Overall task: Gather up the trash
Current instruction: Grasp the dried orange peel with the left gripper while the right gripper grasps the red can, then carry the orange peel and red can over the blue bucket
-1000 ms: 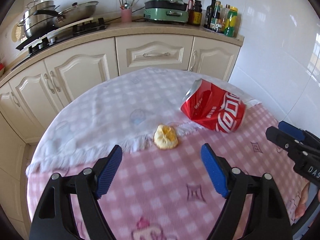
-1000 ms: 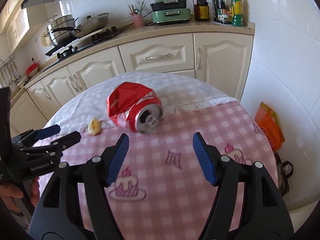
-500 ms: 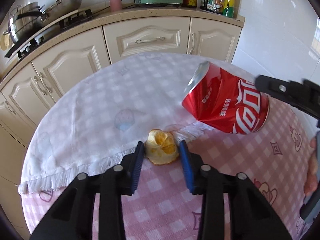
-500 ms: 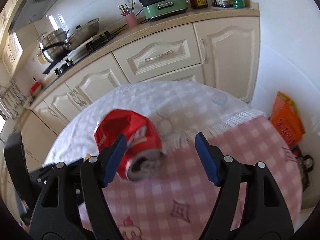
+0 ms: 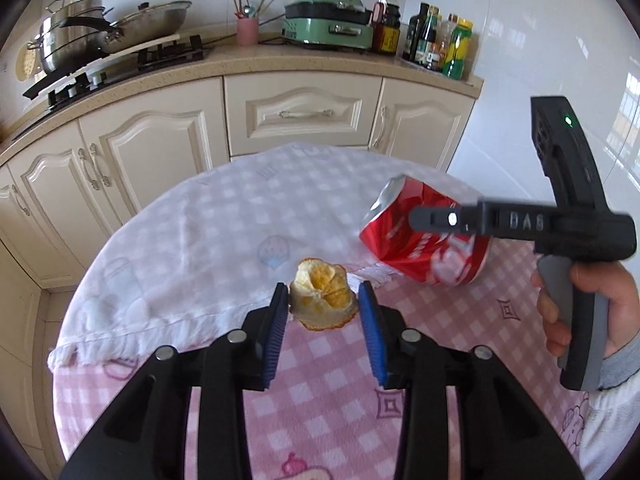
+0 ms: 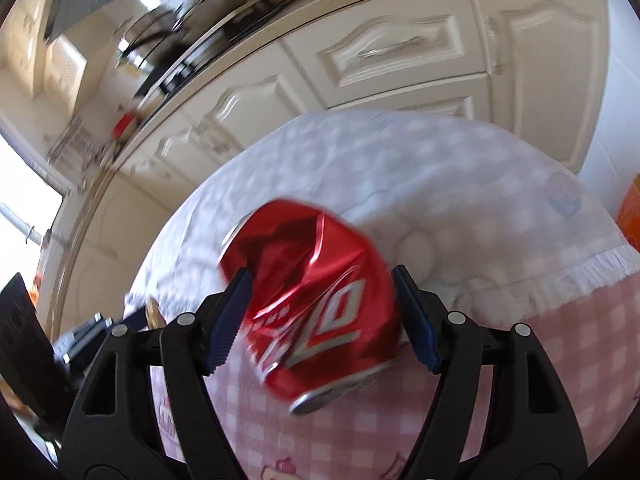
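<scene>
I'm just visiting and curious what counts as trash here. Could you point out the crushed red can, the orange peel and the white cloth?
crushed red can (image 6: 316, 304): right wrist view, on its dented red side.
orange peel (image 5: 322, 300): left wrist view, on its orange inside.
white cloth (image 5: 224, 236): left wrist view, on a bare checked patch.

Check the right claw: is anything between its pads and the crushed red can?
Nothing visible. The crushed red can sits directly between the right claw's closing pads, on the checked tablecloth.

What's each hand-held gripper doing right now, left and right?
Left hand-held gripper: shut on the orange peel.
Right hand-held gripper: closing around the crushed red can, which is between its jaws; firm grip unclear.
</scene>
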`<action>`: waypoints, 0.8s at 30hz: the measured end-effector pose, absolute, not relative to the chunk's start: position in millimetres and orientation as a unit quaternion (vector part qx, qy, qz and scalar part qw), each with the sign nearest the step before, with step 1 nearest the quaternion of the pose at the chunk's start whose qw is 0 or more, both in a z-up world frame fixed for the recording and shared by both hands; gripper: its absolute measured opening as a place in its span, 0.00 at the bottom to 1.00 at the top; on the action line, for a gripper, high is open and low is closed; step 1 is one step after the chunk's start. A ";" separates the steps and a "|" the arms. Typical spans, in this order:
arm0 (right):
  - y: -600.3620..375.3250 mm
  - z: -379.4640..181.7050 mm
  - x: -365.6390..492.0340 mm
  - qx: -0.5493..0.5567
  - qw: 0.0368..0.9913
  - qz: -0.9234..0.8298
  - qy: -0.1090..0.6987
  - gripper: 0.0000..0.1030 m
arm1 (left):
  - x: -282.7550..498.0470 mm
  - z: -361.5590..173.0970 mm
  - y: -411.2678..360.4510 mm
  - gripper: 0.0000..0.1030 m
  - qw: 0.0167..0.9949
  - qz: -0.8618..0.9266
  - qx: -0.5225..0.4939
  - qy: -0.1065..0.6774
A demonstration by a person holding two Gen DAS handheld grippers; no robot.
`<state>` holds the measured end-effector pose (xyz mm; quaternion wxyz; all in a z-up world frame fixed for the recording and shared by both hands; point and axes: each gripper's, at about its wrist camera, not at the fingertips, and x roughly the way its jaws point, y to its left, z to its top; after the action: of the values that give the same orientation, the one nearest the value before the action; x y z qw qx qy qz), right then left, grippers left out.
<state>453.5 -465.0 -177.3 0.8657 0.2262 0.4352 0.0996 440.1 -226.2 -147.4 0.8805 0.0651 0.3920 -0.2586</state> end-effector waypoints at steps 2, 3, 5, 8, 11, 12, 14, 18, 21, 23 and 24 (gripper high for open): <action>-446.0 -169.7 443.6 0.182 0.875 0.099 0.438 0.49 | 437.4 -145.5 -218.9 0.34 0.883 -0.255 0.062 0.389; -438.4 -167.5 439.5 0.164 0.878 0.097 0.440 0.48 | 435.4 -144.9 -213.5 0.34 0.884 -0.252 0.058 0.389; -418.3 -161.6 429.9 0.115 0.886 0.085 0.441 0.47 | 433.9 -145.6 -205.1 0.34 0.885 -0.246 0.052 0.391; -387.7 -156.1 413.1 0.065 0.891 0.084 0.441 0.44 | 430.7 -147.2 -193.4 0.34 0.886 -0.239 0.047 0.394; -353.2 -151.5 397.1 -0.003 0.902 0.057 0.428 0.43 | 423.7 -147.0 -179.5 0.34 0.888 -0.233 0.041 0.393; -340.2 -149.4 389.4 -0.024 0.906 0.048 0.420 0.42 | 420.9 -146.6 -174.1 0.34 0.889 -0.231 0.039 0.393; -329.1 -147.7 379.8 -0.034 0.911 0.047 0.409 0.41 | 414.8 -145.1 -160.7 0.34 0.891 -0.228 0.030 0.391; -304.3 -142.6 360.6 -0.050 0.922 0.037 0.381 0.39 | 400.6 -142.0 -134.2 0.34 0.895 -0.223 0.013 0.386; -285.3 -136.2 350.5 -0.051 0.928 0.037 0.366 0.38 | 390.8 -140.0 -117.9 0.34 0.898 -0.220 0.006 0.382; -271.6 -131.3 346.8 -0.054 0.931 0.038 0.358 0.37 | 383.3 -138.3 -102.5 0.34 0.899 -0.217 -0.004 0.380; -265.5 -128.8 345.8 -0.057 0.932 0.038 0.355 0.37 | 379.2 -137.2 -95.0 0.34 0.901 -0.216 -0.006 0.377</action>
<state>345.8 -265.5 -128.8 0.9322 -0.0573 0.3554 0.0382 379.2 -95.0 -137.2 0.9007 -0.0058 0.3771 -0.2156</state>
